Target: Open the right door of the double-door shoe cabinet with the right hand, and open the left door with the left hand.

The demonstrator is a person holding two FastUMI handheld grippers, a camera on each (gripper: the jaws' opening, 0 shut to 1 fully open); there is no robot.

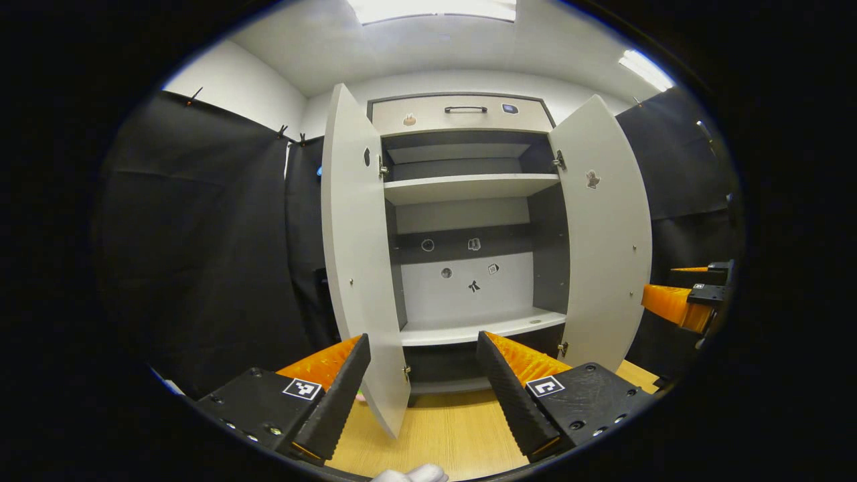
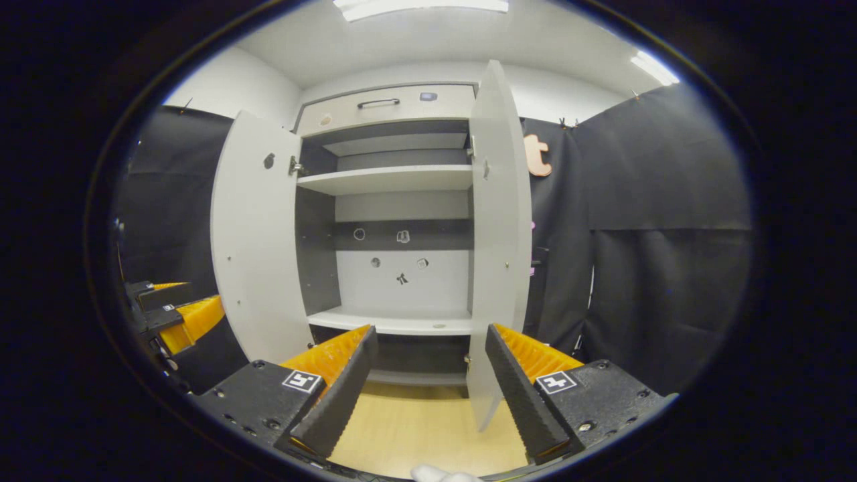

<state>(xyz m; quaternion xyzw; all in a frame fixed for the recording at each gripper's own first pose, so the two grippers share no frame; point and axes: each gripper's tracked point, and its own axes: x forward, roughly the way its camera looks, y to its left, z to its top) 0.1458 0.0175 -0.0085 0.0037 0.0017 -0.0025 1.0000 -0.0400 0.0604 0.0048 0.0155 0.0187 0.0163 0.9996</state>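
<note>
The pale shoe cabinet [image 1: 462,115] [image 2: 395,104] stands ahead with both doors swung wide. In the left gripper view the left door [image 1: 358,268] stands edge-on just past my left gripper [image 1: 423,385], which is open with nothing between its fingers; the door's lower edge falls in the gap. The right door [image 1: 606,234] is angled outward. In the right gripper view the right door [image 2: 499,234] stands edge-on past my open, empty right gripper [image 2: 432,381], and the left door [image 2: 258,248] is angled out. The right gripper [image 1: 683,301] shows at the far right, the left gripper [image 2: 177,314] at the far left.
Inside are a white upper shelf [image 1: 469,187], a lower shelf [image 1: 482,328] and small stickers on the back panel. A drawer with a dark handle [image 1: 465,108] tops the cabinet. Pale wooden floor [image 1: 442,435] lies in front. Black cloth walls hang on both sides.
</note>
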